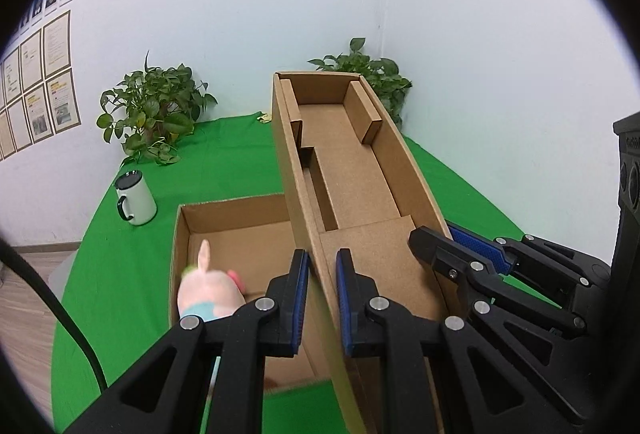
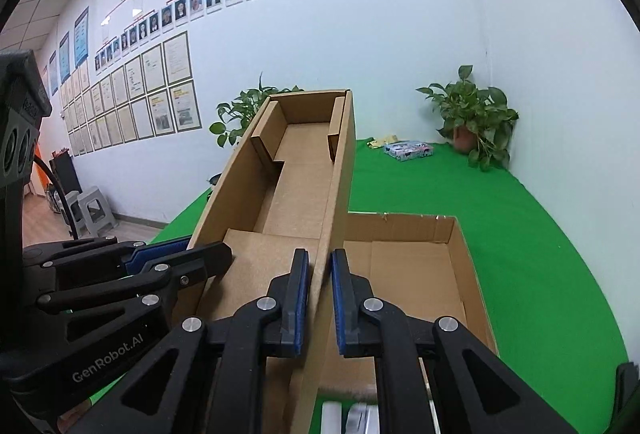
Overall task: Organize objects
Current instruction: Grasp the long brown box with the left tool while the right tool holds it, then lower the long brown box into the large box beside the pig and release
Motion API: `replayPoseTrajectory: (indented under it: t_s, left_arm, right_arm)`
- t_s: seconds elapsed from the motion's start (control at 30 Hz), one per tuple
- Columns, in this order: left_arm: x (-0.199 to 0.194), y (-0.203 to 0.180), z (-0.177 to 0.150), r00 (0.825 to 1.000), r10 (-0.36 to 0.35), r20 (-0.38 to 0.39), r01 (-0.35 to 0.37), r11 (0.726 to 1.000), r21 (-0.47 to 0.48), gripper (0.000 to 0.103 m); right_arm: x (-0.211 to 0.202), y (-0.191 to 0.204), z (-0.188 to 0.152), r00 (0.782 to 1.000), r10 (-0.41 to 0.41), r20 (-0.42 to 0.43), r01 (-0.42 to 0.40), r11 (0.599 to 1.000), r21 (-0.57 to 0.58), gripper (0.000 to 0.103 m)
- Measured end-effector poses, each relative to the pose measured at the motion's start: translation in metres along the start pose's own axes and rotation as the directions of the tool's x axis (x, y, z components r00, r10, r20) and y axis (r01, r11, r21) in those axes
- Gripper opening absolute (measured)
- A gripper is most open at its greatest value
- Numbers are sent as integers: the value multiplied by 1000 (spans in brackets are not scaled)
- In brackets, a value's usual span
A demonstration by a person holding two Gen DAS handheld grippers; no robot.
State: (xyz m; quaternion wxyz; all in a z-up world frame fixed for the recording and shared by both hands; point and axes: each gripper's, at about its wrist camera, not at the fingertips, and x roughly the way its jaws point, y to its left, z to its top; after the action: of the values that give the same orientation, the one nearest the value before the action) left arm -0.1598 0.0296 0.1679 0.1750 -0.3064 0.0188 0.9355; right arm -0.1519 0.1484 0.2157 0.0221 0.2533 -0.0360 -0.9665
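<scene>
A long cardboard lid point(image 1: 352, 161) point(image 2: 296, 173) with folded inner flaps is held tilted above the green table, its hollow side facing me. My left gripper point(image 1: 322, 258) point(image 2: 202, 246) is shut on the lid's left wall near the close end. On the opposite wall my right gripper point(image 2: 320, 258) point(image 1: 436, 234) is shut too. Under the lid lies an open cardboard box point(image 1: 236, 211) point(image 2: 400, 228). A pink plush toy point(image 1: 208, 294) lies inside the box at its left near corner, partly hidden by my left fingers.
On the green cloth a white mug point(image 1: 136, 199) stands left of the box. Potted plants point(image 1: 156, 109) point(image 2: 476, 121) stand along the wall at the back. A colourful packet point(image 2: 408, 150) lies far back. Grey stools point(image 2: 90, 209) stand on the floor to the left.
</scene>
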Motion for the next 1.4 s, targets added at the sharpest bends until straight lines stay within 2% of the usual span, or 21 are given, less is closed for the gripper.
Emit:
replayPoseTrajectory:
  t_s: [0.13, 0.27, 0.43, 0.6, 0.77, 0.87, 1.0, 1.2, 1.4]
  left_arm:
    - [27, 10, 11, 999, 10, -39, -10, 1000, -11, 13]
    - [59, 17, 4, 995, 30, -92, -32, 999, -15, 13]
    - [102, 31, -18, 983, 59, -175, -63, 998, -15, 13]
    - [145, 44, -47, 956, 80, -283, -91, 996, -24, 12]
    - [173, 55, -71, 929, 91, -359, -112, 993, -40, 11]
    - [179, 58, -77, 920, 97, -380, -124, 991, -47, 11]
    - [177, 60, -78, 918, 107, -381, -134, 990, -45, 11]
    - [173, 60, -77, 922, 116, -370, -146, 988, -54, 10]
    - [179, 59, -81, 912, 132, -389, -163, 986, -48, 10]
  right_arm:
    - [43, -9, 19, 999, 12, -41, -12, 1000, 15, 9]
    - [90, -18, 18, 995, 26, -101, -22, 999, 35, 9]
    - [148, -29, -8, 981, 51, -186, -39, 997, 66, 9]
    - [208, -37, -47, 955, 89, -285, -57, 992, 116, 9]
    - [246, -36, -78, 930, 110, -350, -65, 988, 138, 9]
    - [255, -29, -92, 924, 118, -363, -70, 987, 144, 9]
    - [256, -25, -101, 924, 124, -361, -74, 986, 149, 9]
    - [251, -20, -97, 930, 114, -348, -71, 989, 134, 9]
    - [253, -23, -99, 922, 123, -368, -73, 986, 148, 8]
